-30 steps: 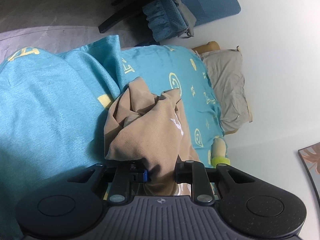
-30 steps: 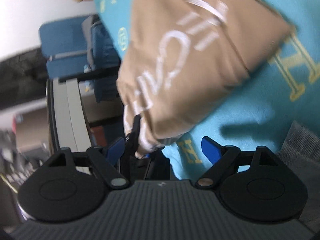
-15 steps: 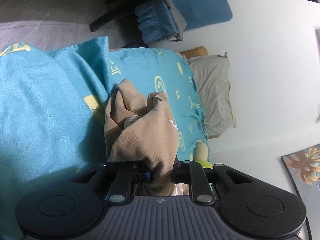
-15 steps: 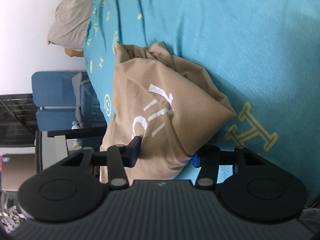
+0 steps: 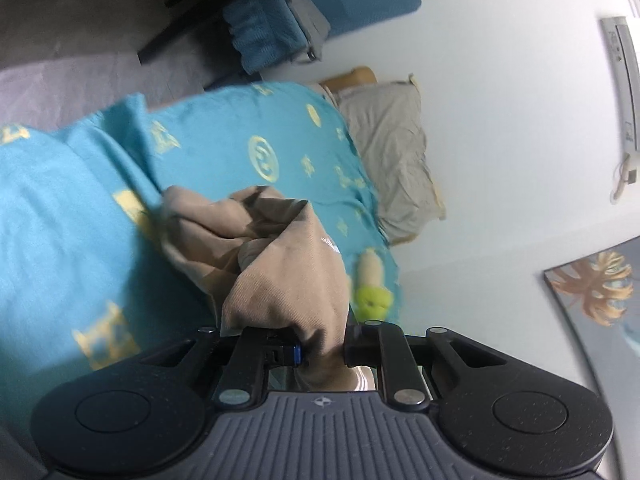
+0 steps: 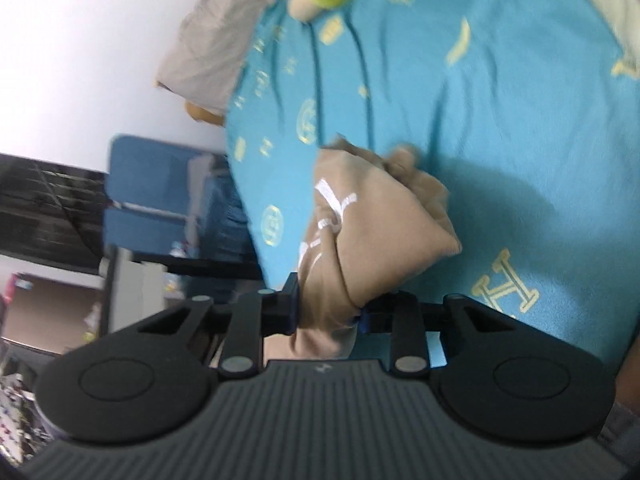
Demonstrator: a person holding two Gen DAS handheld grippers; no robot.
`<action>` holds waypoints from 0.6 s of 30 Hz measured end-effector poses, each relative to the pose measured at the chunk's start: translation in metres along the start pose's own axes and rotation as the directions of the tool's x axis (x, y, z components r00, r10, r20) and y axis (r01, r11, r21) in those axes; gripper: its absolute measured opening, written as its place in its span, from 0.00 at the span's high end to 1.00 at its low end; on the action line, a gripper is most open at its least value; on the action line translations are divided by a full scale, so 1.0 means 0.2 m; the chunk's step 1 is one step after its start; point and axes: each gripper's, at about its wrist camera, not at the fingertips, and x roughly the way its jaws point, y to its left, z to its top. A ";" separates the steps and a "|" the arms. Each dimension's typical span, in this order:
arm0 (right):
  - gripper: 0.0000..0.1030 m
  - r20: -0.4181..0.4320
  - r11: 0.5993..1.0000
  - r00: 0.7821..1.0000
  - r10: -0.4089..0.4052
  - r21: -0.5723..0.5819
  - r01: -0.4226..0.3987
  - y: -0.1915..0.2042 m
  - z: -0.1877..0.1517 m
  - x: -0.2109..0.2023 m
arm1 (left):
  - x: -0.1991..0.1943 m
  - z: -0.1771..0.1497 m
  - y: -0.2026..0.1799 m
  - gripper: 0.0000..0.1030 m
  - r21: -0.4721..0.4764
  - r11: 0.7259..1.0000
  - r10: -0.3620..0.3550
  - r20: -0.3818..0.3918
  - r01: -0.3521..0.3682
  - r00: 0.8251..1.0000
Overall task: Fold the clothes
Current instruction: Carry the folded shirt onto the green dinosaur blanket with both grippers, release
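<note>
A tan garment [image 5: 276, 264] with white lettering [image 6: 332, 208] hangs bunched above a turquoise blanket [image 5: 72, 240] with yellow marks. My left gripper [image 5: 322, 354] is shut on one bunch of the tan cloth at the bottom of the left wrist view. In the right wrist view my right gripper [image 6: 328, 314] has its jaws closing on another bunch of the same garment [image 6: 380, 220], and the pads press the cloth from both sides. The far end of the garment trails crumpled over the blanket [image 6: 500, 120].
A grey pillow [image 5: 392, 160] lies at the head of the bed by a white wall [image 5: 520, 120]. A green and cream soft toy [image 5: 372, 284] sits on the blanket. A blue chair [image 5: 320, 8] stands past the bed. A framed picture [image 5: 600, 288] hangs on the wall.
The right jaws went from wide open beside the garment to closed on a bunch of it. Both grippers rose, lifting the tan cloth off the blanket; the left kept its hold.
</note>
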 end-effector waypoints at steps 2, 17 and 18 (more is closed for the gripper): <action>0.71 0.026 1.000 0.999 0.027 0.005 -0.027 0.05 0.05 -0.11 | -0.02 -0.02 -0.15 0.83 0.014 1.000 -0.025 -0.028 0.025 0.999; 0.72 0.451 0.988 0.881 0.143 -0.121 -0.099 0.31 1.08 -1.31 | 0.67 -0.85 -1.58 0.83 0.112 0.950 -0.242 -0.327 0.292 0.913; 0.72 0.483 0.987 0.865 0.140 -0.134 -0.084 0.33 1.17 -1.39 | 0.74 -0.94 -1.67 0.83 0.113 0.942 -0.259 -0.352 0.315 0.900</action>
